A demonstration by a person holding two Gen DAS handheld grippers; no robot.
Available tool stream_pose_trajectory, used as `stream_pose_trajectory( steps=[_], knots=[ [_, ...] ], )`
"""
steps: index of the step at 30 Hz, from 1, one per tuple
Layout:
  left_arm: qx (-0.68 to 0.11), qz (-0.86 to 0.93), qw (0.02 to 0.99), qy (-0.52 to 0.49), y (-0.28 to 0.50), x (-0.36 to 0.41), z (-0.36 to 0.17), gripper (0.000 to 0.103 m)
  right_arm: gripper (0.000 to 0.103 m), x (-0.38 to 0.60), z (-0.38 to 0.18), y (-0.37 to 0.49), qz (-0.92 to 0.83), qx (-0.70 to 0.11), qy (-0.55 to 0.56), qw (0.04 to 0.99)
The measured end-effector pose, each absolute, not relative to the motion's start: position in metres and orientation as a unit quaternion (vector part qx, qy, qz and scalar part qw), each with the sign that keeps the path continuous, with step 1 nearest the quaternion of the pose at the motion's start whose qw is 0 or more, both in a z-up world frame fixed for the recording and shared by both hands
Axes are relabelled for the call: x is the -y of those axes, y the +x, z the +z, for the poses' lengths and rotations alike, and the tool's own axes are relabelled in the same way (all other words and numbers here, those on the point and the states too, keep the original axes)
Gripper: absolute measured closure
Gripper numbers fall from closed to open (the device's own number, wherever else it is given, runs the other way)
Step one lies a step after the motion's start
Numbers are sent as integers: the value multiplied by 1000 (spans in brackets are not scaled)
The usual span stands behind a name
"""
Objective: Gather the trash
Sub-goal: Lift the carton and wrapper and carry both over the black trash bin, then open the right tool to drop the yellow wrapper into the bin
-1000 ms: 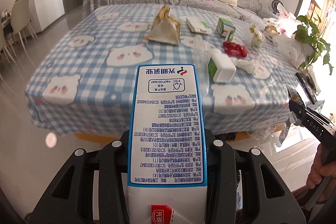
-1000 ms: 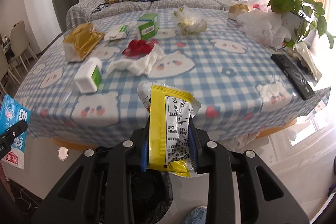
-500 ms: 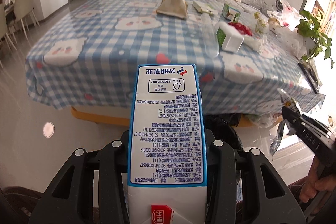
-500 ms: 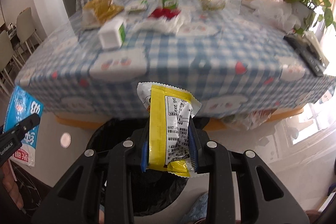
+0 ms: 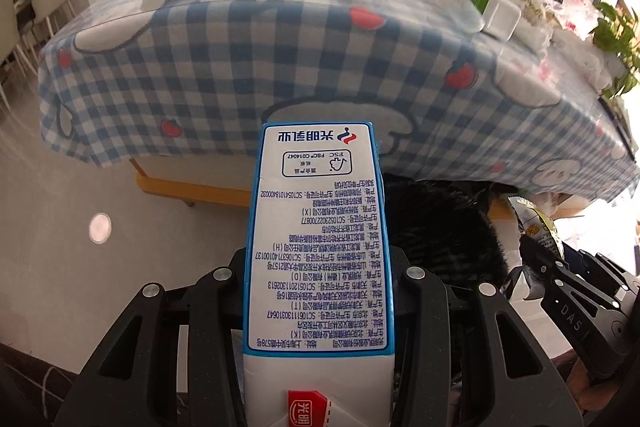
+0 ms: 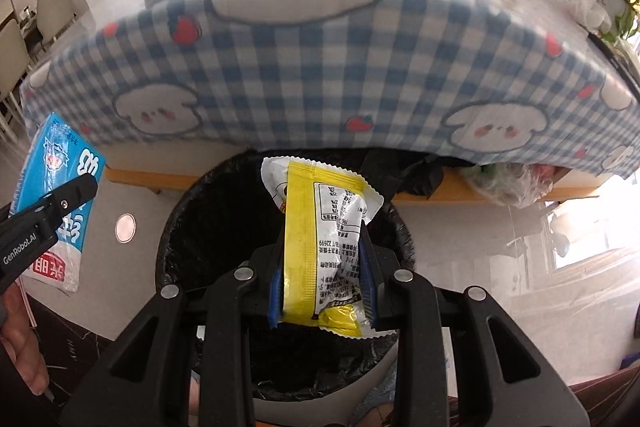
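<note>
Right wrist view looks down past the right gripper (image 6: 322,267), whose blue-padded fingers are closed on a crinkled yellow-and-white foil snack wrapper (image 6: 322,231). The wrapper hangs directly above the open mouth of a round bin lined with a black plastic bag (image 6: 180,227), standing on the floor just in front of the table draped in a blue-and-white checked cloth with bear faces (image 6: 320,75). Held there, the wrapper would likely fall straight into the liner once the jaws part. The gripper is pitched downward, with the table edge above it in the view.

At this view's left edge, the left gripper (image 6: 48,215) clamps a tall blue-and-white milk carton (image 6: 60,203) beside the bin rather than over it; it probably waits its turn. Left wrist view shows that carton (image 5: 320,239) gripped lengthwise between the fingers, pointing toward the table's hanging cloth, with the bin's dark liner (image 5: 440,239) ahead to its right.
</note>
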State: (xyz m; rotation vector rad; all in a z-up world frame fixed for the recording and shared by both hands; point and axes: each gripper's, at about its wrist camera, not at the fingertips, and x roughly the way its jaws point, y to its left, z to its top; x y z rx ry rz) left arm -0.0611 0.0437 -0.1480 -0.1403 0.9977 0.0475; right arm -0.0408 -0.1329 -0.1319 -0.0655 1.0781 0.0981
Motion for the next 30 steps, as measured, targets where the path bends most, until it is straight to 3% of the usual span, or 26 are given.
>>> stream_pose_trajectory(
  steps=[11, 25, 30],
  knots=[
    [-475, 22, 877, -69, -65, -50, -158, 62, 72, 117, -153, -29, 51, -524, -51, 849],
    [-483, 14, 873, -71, -60, -36, -166, 62, 13, 147, -154, -30, 20, -518, -44, 854],
    [-492, 1, 868, -61, -55, -17, -176, 62, 9, 172, -156, -30, 2, -522, -42, 852]
  ],
)
